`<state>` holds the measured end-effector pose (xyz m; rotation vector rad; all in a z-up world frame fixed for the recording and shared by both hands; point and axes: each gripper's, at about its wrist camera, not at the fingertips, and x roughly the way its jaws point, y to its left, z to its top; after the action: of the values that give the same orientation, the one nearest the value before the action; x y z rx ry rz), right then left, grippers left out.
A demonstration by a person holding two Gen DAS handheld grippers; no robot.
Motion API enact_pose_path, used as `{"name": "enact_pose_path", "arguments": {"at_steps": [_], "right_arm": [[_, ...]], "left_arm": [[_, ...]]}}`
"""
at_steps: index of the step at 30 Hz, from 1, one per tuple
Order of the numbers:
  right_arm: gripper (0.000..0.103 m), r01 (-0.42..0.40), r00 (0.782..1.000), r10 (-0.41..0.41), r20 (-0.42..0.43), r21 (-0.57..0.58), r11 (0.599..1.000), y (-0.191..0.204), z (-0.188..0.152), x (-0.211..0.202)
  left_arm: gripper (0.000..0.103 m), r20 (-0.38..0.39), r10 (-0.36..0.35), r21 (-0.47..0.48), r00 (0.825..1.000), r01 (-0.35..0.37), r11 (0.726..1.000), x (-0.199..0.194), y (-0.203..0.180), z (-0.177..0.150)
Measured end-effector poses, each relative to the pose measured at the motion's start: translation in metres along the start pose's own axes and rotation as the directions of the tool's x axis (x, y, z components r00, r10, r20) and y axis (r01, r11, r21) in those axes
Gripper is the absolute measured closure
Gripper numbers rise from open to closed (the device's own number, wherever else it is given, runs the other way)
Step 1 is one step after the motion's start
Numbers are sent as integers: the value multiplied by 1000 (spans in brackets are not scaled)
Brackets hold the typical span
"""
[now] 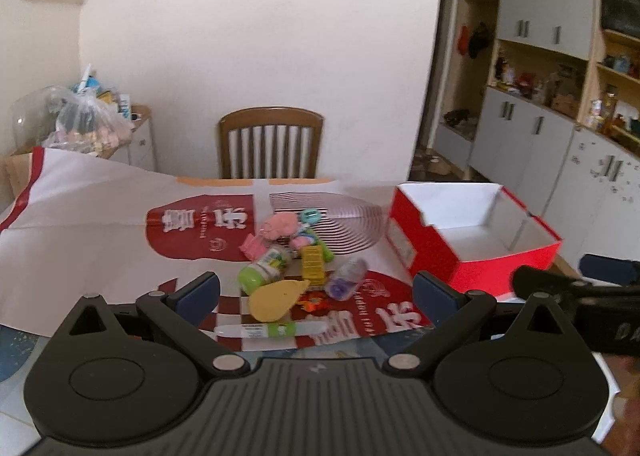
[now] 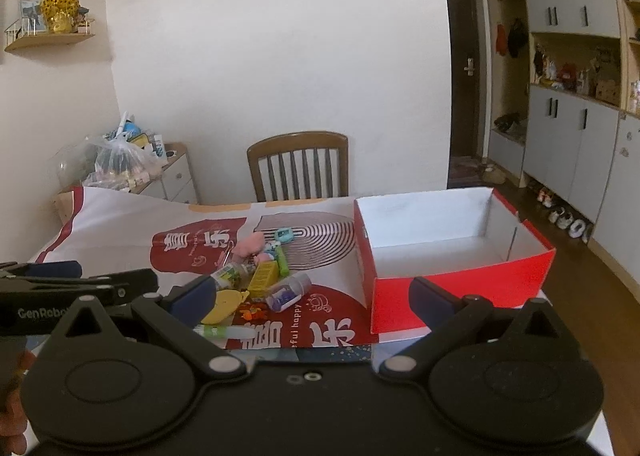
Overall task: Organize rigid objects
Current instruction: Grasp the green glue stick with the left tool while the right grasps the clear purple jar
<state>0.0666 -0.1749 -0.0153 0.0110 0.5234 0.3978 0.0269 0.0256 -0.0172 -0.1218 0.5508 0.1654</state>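
Both grippers agape; red box [image 2: 460, 286] empty

Both grippers [image 1: 316, 288] [image 2: 312, 292] wide apart, empty

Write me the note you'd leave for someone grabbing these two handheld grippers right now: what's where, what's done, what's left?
Left gripper: jaws wide open, holding nothing, hovering at the near edge of the table over the pile.
Right gripper: jaws wide open, holding nothing, facing the gap between pile and box.
Pile of small items: bunched on the red-and-white paper cover, left of the box. It includes a yellow carton, a green-capped bottle, a purple-capped bottle, a pink toy and a pen-like tube nearest you.
Red box: open, nothing inside.
Done: nothing boxed yet.
Left: presumably move every item into the box.
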Motion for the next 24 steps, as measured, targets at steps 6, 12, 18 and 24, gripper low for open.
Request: {"name": "enact_pose_path", "arguments": {"at_steps": [6,12,18,24], "right_arm": [[1,-15,998,14,-66,-15,1000,-13,4,44],[1,-107,987,99,-129,-60,992,-12,11,87],[3,-148,971,128,-200,-91,985,-8,13,128],[6,-161,960,125,-250,-132,978,0,14,162]], "left_arm": [[0,-52,41,-19,998,-42,999,39,7,-18],[0,-98,84,1,992,-85,996,79,6,-32],[0,-151,136,-47,979,-145,988,115,16,-41],[0,-194,156,-36,969,-166,986,143,30,-44]]}}
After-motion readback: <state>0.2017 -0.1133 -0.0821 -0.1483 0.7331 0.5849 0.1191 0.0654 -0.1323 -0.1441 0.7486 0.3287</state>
